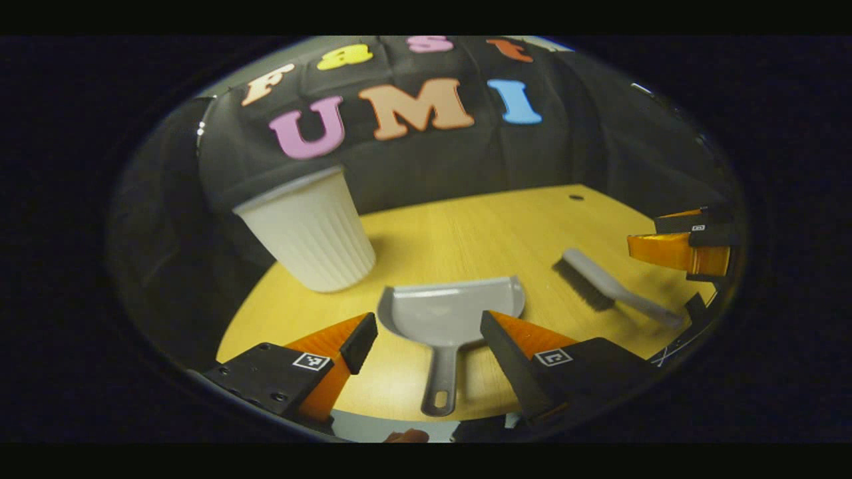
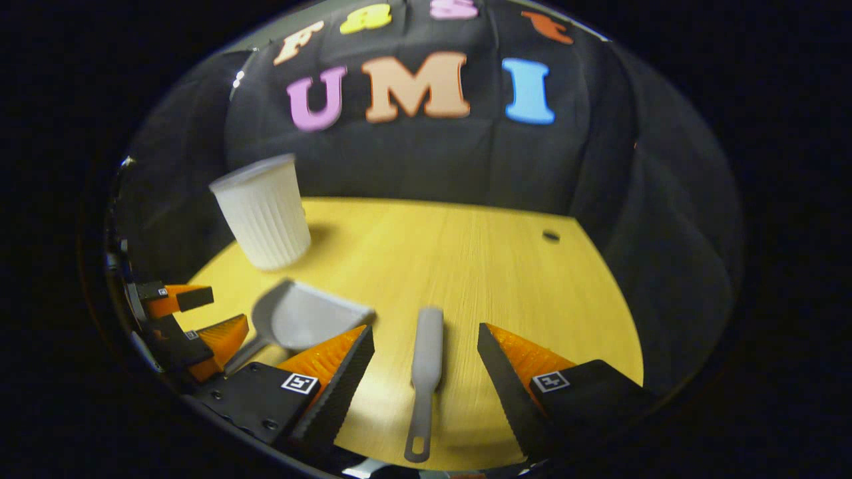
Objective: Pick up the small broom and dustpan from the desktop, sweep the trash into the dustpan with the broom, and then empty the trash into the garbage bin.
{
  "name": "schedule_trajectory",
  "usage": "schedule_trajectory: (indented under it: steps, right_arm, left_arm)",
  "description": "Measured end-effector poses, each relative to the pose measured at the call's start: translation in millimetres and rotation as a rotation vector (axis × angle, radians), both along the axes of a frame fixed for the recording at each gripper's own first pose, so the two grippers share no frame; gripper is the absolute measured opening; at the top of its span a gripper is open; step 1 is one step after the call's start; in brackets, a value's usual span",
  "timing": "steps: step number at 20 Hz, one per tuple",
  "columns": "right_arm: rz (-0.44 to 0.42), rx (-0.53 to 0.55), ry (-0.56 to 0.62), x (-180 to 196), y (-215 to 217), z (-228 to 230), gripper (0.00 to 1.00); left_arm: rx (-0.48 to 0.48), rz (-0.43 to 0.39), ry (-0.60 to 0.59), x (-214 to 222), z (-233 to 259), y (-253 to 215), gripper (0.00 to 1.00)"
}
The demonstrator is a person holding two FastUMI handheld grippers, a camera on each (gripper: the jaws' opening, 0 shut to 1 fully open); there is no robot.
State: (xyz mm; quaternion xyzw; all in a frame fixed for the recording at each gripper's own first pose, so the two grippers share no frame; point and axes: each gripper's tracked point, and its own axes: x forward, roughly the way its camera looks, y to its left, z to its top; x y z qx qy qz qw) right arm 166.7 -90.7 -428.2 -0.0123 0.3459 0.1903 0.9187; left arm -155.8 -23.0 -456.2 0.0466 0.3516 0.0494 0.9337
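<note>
A grey dustpan [image 1: 452, 309] lies flat on the yellow desktop [image 1: 479, 226], its handle pointing toward me between the fingers of my left gripper [image 1: 429, 326], which stands open above it. The small grey broom [image 1: 609, 286] lies to the dustpan's right. In the right gripper view the broom [image 2: 425, 372] lies lengthwise between the fingers of my right gripper [image 2: 426, 342], which is open and touches nothing. The dustpan [image 2: 299, 316] sits left of it. The white ribbed garbage bin [image 1: 309, 229] stands at the back left. I cannot make out any trash on the desktop.
The other gripper [image 1: 685, 249] shows at the right edge of the left gripper view, and the left one [image 2: 193, 326] at the left edge of the right gripper view. A small dark hole [image 2: 551, 235] marks the desktop's far right. Black cloth walls close in behind.
</note>
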Motion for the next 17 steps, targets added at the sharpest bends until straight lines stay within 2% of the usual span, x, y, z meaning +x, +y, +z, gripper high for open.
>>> schedule_trajectory:
  steps: [3,5,6,7,9,11,17]
  right_arm:
    - [-0.015,0.136,-0.244,14.7,-3.8,73.0,1.00]
    - [-0.040,0.177,-0.337,16.6,-11.9,103.2,0.99]
    - [-0.046,0.188,-0.362,17.0,-15.8,113.4,1.00]
    - [-0.057,0.203,-0.386,16.0,-18.2,120.4,0.99]
    - [-0.073,0.189,-0.408,10.3,-20.2,117.2,0.99]
    - [-0.108,0.161,-0.421,11.3,-15.3,116.5,0.99]
    - [-0.177,0.149,-0.450,1.8,-22.8,128.2,0.99]
  left_arm:
    - [0.007,0.013,-0.210,22.4,72.8,-18.9,0.95]
    - [-0.030,0.028,-0.333,39.8,123.7,-32.6,0.94]
    - [-0.063,0.021,-0.374,35.4,126.4,-42.3,1.00]
    - [-0.100,0.005,-0.407,43.7,138.1,-56.3,0.93]
    - [-0.137,-0.047,-0.455,52.3,156.3,-74.2,0.93]
    - [-0.121,-0.087,-0.469,49.9,161.6,-78.0,0.93]
    - [-0.149,-0.157,-0.488,45.2,166.8,-75.0,0.93]
